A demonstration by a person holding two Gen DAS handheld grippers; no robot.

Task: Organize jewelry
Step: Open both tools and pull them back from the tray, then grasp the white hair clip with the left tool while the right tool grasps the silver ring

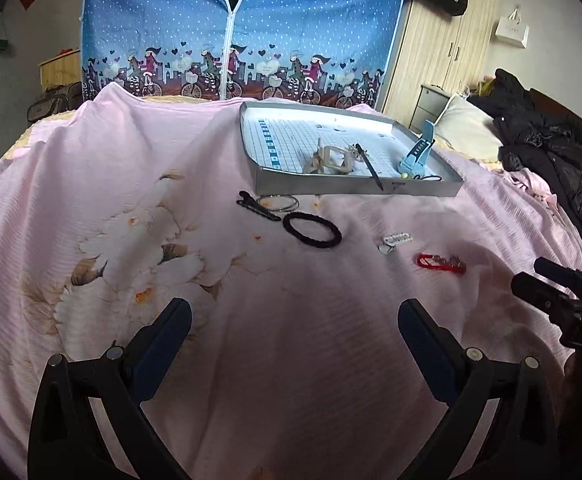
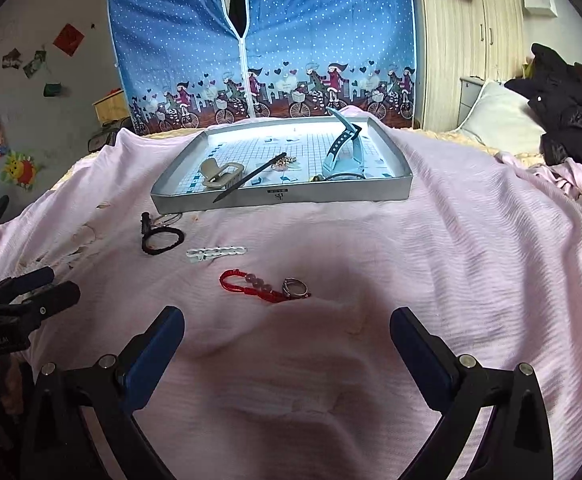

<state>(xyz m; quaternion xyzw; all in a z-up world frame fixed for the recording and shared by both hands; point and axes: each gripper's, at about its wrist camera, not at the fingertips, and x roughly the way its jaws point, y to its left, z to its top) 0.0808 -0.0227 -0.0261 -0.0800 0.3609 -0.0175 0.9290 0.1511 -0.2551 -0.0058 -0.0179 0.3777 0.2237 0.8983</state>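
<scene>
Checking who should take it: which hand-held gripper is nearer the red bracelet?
Right. The right hand-held gripper sits open just short of the red bracelet, nearly in line. The left hand-held gripper, also open, is farther, off to the bracelet's left.

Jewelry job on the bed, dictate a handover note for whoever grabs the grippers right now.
Left gripper: open, empty, above the pink bedsheet.
Right gripper: open, empty.
Done: beige claw clip, black stick and blue watch are in the grey tray.
Left on the sheet: black flat clip, thin wire hoop, black hair tie, white clip, red cord bracelet, silver ring.
</scene>
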